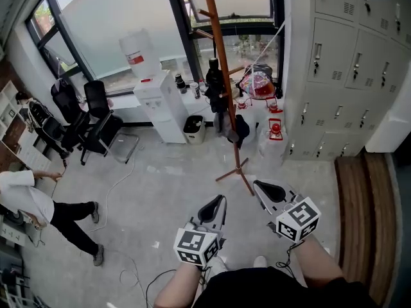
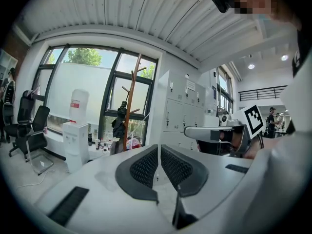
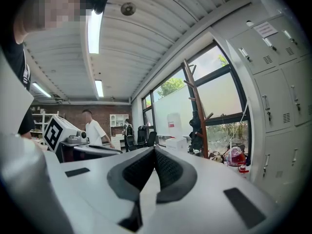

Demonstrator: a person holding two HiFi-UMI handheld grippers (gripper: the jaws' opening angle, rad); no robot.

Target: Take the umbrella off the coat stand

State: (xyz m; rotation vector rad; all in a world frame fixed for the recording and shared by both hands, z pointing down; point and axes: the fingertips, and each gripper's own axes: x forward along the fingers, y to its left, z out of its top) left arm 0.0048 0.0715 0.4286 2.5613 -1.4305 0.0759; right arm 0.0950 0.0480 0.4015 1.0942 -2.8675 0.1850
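We hold both claws low and nearly level in front of us, side by side and a little apart, well short of the coat stand (image 1: 221,50). Our left claw (image 1: 218,204) is clenched: in the left gripper view (image 2: 158,150) its two ribbed pads meet at the tips with only a thin slit behind them. Our right claw (image 1: 258,186) is clenched as well, and the right gripper view (image 3: 154,151) shows its pads closed on each other.

The umbrella (image 1: 214,85) is black and folded. It hangs on the wooden coat stand, close against the pole about halfway up, apart from both claws. The left gripper view shows the umbrella (image 2: 119,123) left of the pole (image 2: 130,101), and the right gripper view shows it (image 3: 196,130) dark against the window beside the pole (image 3: 199,106).

The stand rests on the grey floor (image 1: 167,191) in front of the window. A white water dispenser (image 1: 157,104) stands to its left and a small bin (image 1: 194,128) sits between them. A red bag (image 1: 260,85) lies just right of the pole, and grey lockers (image 1: 347,63) fill the right wall. Black office chairs (image 1: 96,117) stand further left, and a person in a white shirt (image 1: 26,201) is at the left edge of the head view.
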